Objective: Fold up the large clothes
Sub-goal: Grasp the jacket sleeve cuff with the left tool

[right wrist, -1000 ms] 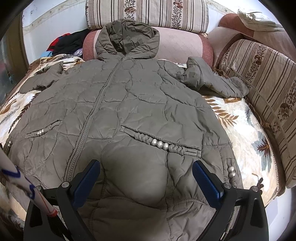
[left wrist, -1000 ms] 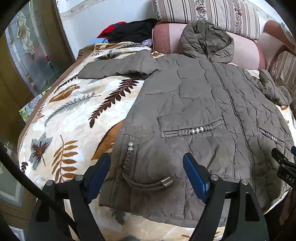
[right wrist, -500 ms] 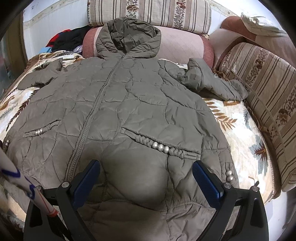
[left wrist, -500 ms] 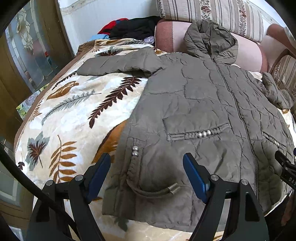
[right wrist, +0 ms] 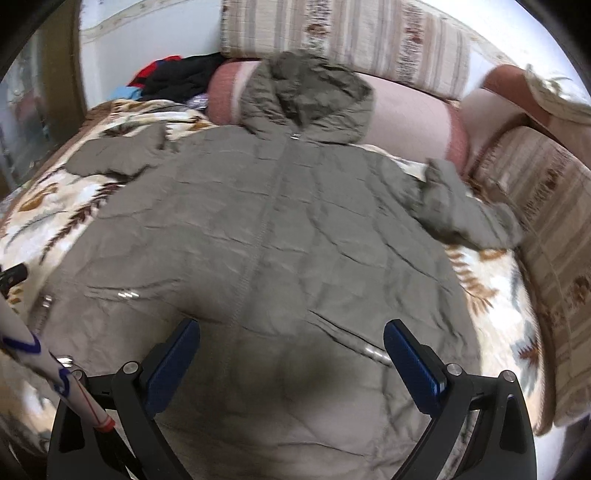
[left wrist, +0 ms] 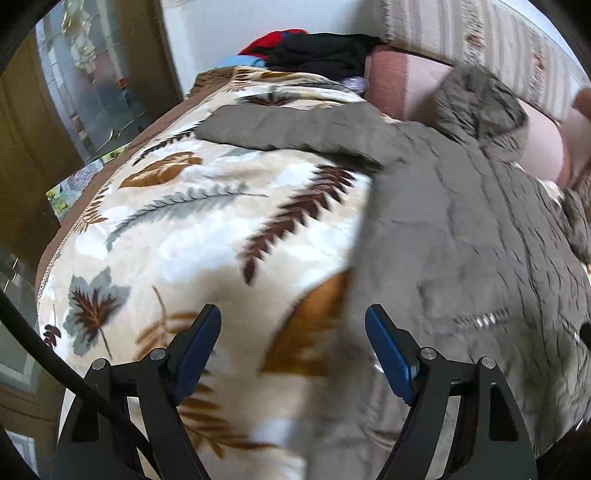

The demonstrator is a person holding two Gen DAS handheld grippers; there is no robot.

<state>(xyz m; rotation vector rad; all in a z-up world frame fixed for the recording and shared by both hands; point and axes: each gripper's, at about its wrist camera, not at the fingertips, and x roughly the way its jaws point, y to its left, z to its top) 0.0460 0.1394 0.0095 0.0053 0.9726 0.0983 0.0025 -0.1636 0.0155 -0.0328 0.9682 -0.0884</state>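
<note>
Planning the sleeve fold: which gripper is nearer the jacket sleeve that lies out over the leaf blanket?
Left. The left gripper hovers open over the leaf blanket below that sleeve; the right gripper hangs open over the jacket front by the zipper.

A coat (right wrist: 280, 236) lies spread flat, front side up, on a blanket (left wrist: 177, 236) that covers the bed. Its hood (right wrist: 306, 96) points to twelve o'clock and leans on a bolster (right wrist: 410, 118), with a cushion (right wrist: 351, 33) behind that. One sleeve (right wrist: 114, 155) stretches to ten o'clock across the blanket; the other sleeve (right wrist: 465, 206) reaches to two o'clock, toward a second cushion (right wrist: 554, 221) along the three o'clock side. A heap of clothes (left wrist: 314, 51) sits at eleven o'clock, behind the blanket's far corner. The left gripper (left wrist: 293, 339) hangs over the blanket just beside the coat's edge; the right gripper (right wrist: 291, 354) hangs over the coat's lower part.
</note>
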